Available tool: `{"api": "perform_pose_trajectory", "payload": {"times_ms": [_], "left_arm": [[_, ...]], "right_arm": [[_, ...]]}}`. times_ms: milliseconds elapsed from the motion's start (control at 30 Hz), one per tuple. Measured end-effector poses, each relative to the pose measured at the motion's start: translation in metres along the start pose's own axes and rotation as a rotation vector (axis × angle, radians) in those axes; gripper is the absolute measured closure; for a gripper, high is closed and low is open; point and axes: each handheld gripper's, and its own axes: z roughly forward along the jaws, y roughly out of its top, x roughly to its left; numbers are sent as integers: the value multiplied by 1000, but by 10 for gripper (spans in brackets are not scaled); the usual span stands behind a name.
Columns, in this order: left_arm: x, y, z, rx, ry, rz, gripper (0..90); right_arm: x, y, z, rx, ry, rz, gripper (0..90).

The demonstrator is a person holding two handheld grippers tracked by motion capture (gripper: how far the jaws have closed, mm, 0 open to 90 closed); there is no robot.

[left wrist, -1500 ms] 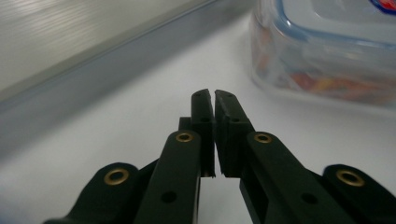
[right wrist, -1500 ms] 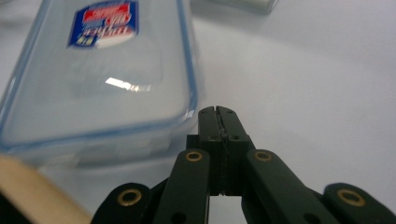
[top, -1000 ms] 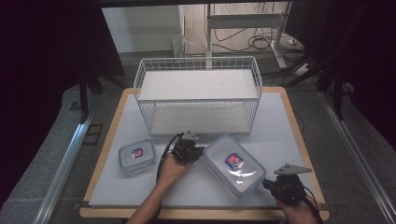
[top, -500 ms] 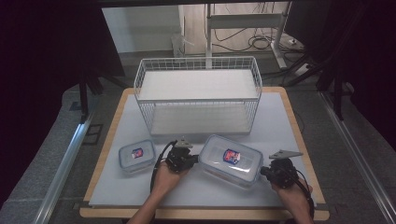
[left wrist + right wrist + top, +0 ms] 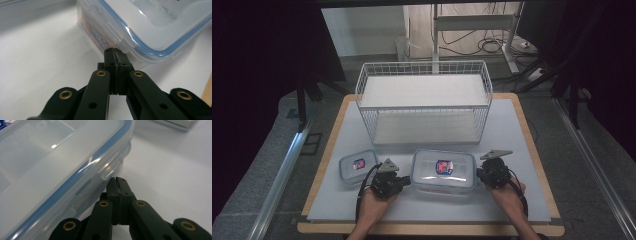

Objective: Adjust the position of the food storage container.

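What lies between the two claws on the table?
The large lidded container lies between the left claw and right claw, as the high view shows; each shut claw sits at one of its ends.

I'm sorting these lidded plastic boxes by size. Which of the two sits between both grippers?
The larger box, in the middle of the table's near part, right of the smaller box. The left gripper and right gripper flank its short sides, jaws shut.

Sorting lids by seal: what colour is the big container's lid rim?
Blue, round the clear lid of the big container; clearest in the left gripper view.
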Motion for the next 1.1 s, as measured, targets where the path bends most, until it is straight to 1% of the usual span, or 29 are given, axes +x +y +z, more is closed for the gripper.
{"api": "perform_pose_trajectory", "payload": {"times_ms": [200,300,367,433,467,500,567,600,633,700,833,900,967,1000,1100], "left_arm": [[0,-13,-16,3,24,-22,897],[-3,-17,-20,6,38,-15,897],[-3,-16,-20,7,36,-12,897],[-2,-16,-20,8,38,4,892],[-2,-16,-21,8,48,13,865],[-2,-16,-23,9,66,26,852],[-3,-16,-28,6,110,63,819],[-3,-16,-31,3,127,77,807],[-3,-17,-34,-2,135,88,791],[-2,-19,-40,-23,139,91,739],[2,-27,-48,-44,168,91,574],[5,-31,-51,-51,187,79,499],[4,-36,-53,-60,206,76,433],[4,-39,-53,-62,207,75,396],[2,-45,-55,-67,207,75,331]], "right_arm": [[11,9,11,1,35,-28,900],[16,10,13,5,40,-44,900],[16,9,13,7,43,-46,900],[15,8,12,4,51,-40,900],[15,7,10,-1,53,-37,900],[15,7,7,-7,52,-41,897],[13,5,1,-23,47,-49,859],[12,3,-3,-30,53,-48,835],[12,2,-6,-30,60,-43,823],[12,-2,-11,-27,53,-65,797],[13,-13,-22,-33,50,-100,728],[13,-18,-27,-41,50,-105,690],[14,-22,-34,-61,52,-100,636],[14,-24,-37,-74,57,-96,609],[15,-31,-43,-105,60,-89,519]]}}
